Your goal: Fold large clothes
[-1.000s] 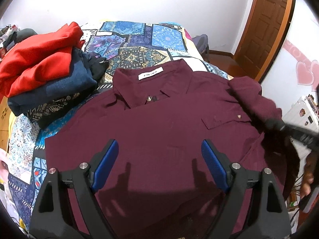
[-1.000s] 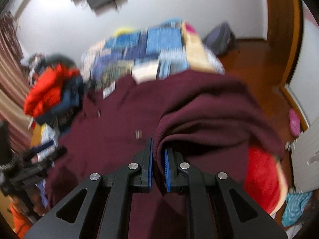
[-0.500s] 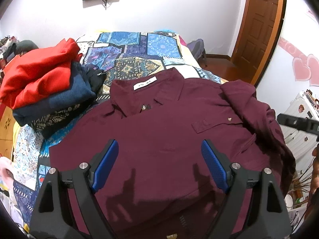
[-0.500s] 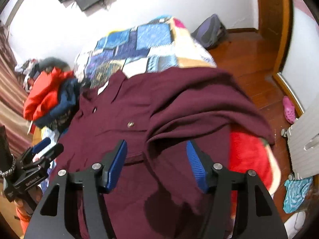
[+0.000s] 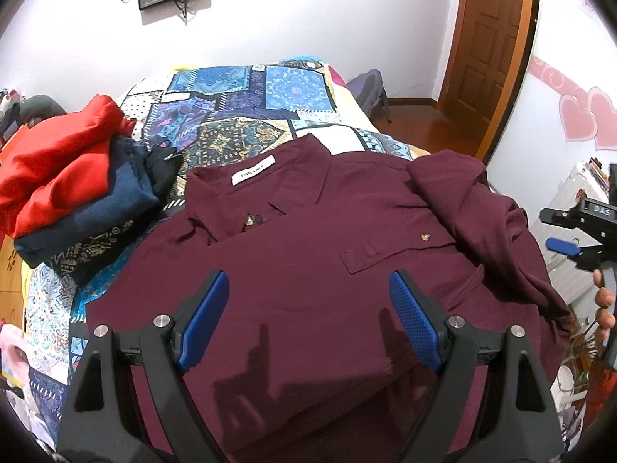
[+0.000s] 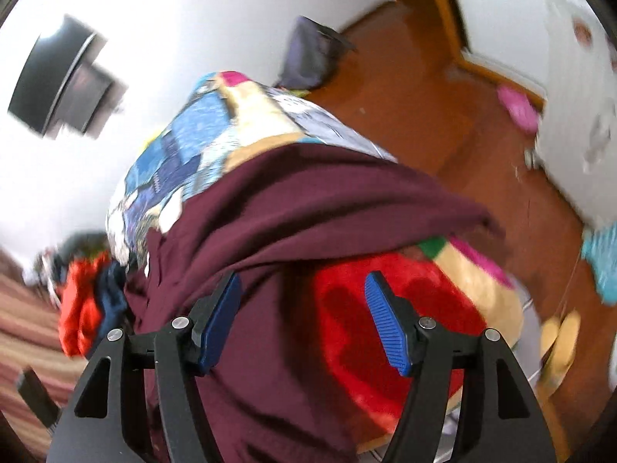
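A dark maroon button shirt (image 5: 308,270) lies front up on the patchwork bedspread (image 5: 246,115), collar with its white label toward the far wall. Its right sleeve (image 5: 474,208) is folded in over the chest. My left gripper (image 5: 308,320) hovers open above the shirt's lower front, nothing between its blue pads. My right gripper (image 6: 304,316) is off the bed's right edge, jaws opening, empty, above the shirt's draped side (image 6: 293,208) and a red plush blanket (image 6: 366,308). It also shows at the right rim of the left wrist view as the right gripper (image 5: 578,231).
A stack of folded red and navy clothes (image 5: 65,189) sits on the bed's left side. A wooden door (image 5: 493,38) and wood floor (image 6: 424,115) lie beyond the bed. A dark bag (image 6: 312,54) leans at the wall. A white cabinet (image 6: 578,96) stands right.
The right gripper let go of the maroon sleeve, opened, and swung out past the bed's right edge while rolling. The sleeve now lies folded on the shirt. The left gripper drew back slightly.
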Demonstrator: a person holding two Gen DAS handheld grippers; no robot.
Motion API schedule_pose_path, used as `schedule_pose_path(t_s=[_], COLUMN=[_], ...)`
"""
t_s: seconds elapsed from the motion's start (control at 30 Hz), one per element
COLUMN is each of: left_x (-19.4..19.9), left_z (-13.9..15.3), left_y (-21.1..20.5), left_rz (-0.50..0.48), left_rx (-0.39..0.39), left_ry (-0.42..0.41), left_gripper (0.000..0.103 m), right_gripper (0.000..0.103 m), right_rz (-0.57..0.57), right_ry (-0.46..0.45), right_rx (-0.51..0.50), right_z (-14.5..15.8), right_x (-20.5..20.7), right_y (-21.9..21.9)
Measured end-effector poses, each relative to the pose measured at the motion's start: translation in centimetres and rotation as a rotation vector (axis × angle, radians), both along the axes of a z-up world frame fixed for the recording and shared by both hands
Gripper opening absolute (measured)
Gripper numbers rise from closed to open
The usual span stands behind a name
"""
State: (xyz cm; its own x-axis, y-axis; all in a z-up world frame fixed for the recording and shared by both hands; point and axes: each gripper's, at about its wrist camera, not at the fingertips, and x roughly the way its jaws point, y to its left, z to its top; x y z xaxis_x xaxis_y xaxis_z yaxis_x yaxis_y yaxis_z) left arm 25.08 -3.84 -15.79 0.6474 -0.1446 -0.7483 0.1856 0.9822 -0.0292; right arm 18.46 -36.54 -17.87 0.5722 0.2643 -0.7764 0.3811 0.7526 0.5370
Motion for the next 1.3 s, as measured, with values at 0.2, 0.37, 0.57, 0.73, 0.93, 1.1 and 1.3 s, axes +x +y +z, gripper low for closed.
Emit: schedule_pose_path(t_s=[0.2,0.37,0.57,0.73,0.93,1.1,1.3], left_x=[0.5,1.0,1.1,0.7,0.3,-0.6,-2.0], left_z=[-0.7,-1.0,-1.1,-0.6,0.0,0.8,1.6], left_y=[-0.5,0.1,0.9,1.5,2.5,3.9,7.1], left_rz=[-0.001,0.018,0.036,0.046,0.060,0.080,0.127], left_rx=[0.009,0.006,-0.001,0.009,-0.009,-0.035,-0.062], left_ry=[0.022,0.033,0.034,0.012,-0.009,-0.037,-0.071], left_gripper=[0.085,0.085,0.085,0.085,0.085,0.085,0.085], right_gripper=[0.063,0.064,0.023,0.009,0.007,0.007,0.007], right_rz=[-0.106,-0.148,-0.143,-0.148,-0.077,0.055,0.249], right_ry=[0.062,0.054,0.076,0.017,-0.147,-0.300,-0.403], right_rx=[0.187,0.218,0.123,0.067,-0.061,-0.138,-0.151], right_z=[-4.4,-5.2,-5.1,-3.1,3.6,9.6,13.2], right_x=[1.5,3.0,4.6,4.5,4.3,4.4,4.2], right_y=[-2.8,-3.6,-3.7,-3.7,-1.0,4.0,11.5])
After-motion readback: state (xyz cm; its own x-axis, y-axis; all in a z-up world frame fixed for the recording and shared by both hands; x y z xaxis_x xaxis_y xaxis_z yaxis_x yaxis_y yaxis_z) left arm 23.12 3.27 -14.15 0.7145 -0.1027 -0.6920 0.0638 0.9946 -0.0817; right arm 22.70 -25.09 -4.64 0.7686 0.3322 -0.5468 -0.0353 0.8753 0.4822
